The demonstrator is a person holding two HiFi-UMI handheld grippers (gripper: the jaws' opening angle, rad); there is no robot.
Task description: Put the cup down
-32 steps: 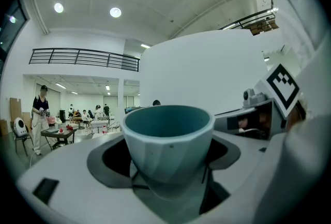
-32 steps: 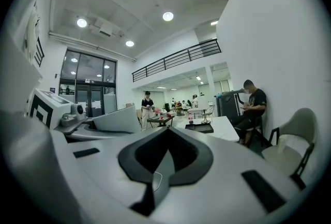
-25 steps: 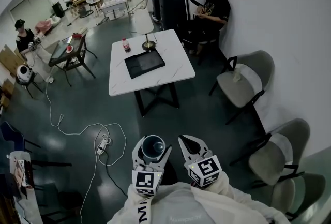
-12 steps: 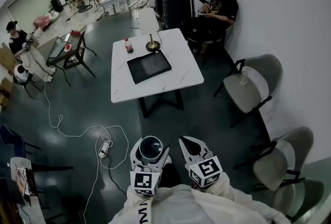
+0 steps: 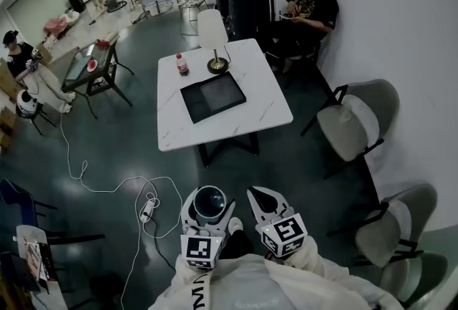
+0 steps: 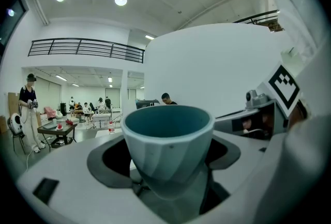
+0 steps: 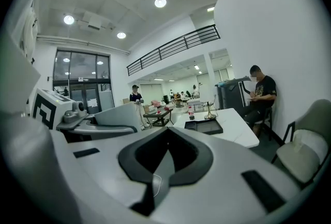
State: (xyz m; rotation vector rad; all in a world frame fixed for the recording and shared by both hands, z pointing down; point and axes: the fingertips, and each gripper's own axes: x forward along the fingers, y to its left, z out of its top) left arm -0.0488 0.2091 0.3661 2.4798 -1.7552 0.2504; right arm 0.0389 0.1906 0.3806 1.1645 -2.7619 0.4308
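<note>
While the left gripper [image 5: 209,207] clamps its jaws on the round blue-grey cup [image 6: 168,140], high over the dark floor [image 5: 107,151], the right gripper [image 5: 260,199] beside it has its jaws together, with the white counter [image 5: 266,97] well ahead.

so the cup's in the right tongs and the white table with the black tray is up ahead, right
Not quite: the cup is in the left tongs, clear in the left gripper view; the right tongs are shut and empty. The white table with the black tray is ahead.
</note>
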